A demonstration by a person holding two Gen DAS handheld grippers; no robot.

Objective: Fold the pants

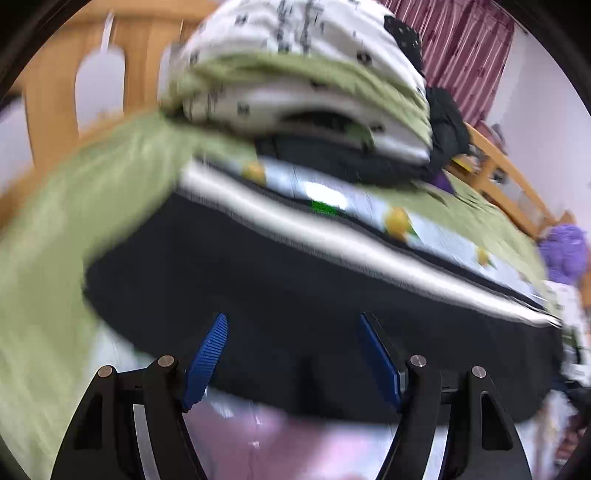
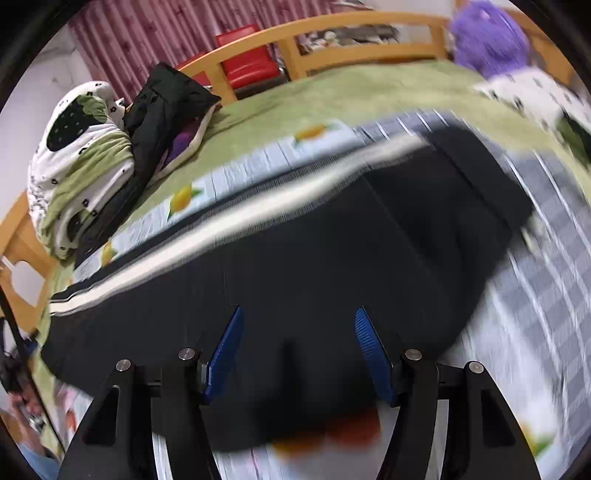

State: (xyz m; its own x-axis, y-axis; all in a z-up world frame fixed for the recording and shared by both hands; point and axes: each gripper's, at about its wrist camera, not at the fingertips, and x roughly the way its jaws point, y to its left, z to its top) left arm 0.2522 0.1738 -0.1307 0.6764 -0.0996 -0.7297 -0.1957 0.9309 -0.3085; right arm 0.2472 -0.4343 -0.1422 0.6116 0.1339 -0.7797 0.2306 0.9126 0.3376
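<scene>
Black pants (image 1: 295,266) with a white side stripe (image 1: 332,229) lie flat across the bed, blurred in both views. My left gripper (image 1: 293,317) hovers over their near edge with its blue pads (image 1: 208,354) spread apart and no cloth pinched between them. In the right wrist view the same pants (image 2: 332,240) stretch from lower left to upper right, where a folded layer shows. My right gripper (image 2: 298,309) stands open above the near hem, and its pads (image 2: 373,354) press on nothing.
A rolled white and green quilt (image 2: 81,155) and a black jacket (image 2: 166,107) lie at the bed's far left. A purple plush toy (image 2: 487,33) sits at the far right. The wooden bed frame (image 2: 332,29) rings the bed, with a red chair (image 2: 247,55) behind it. A lemon-print sheet (image 2: 236,166) lies under the pants.
</scene>
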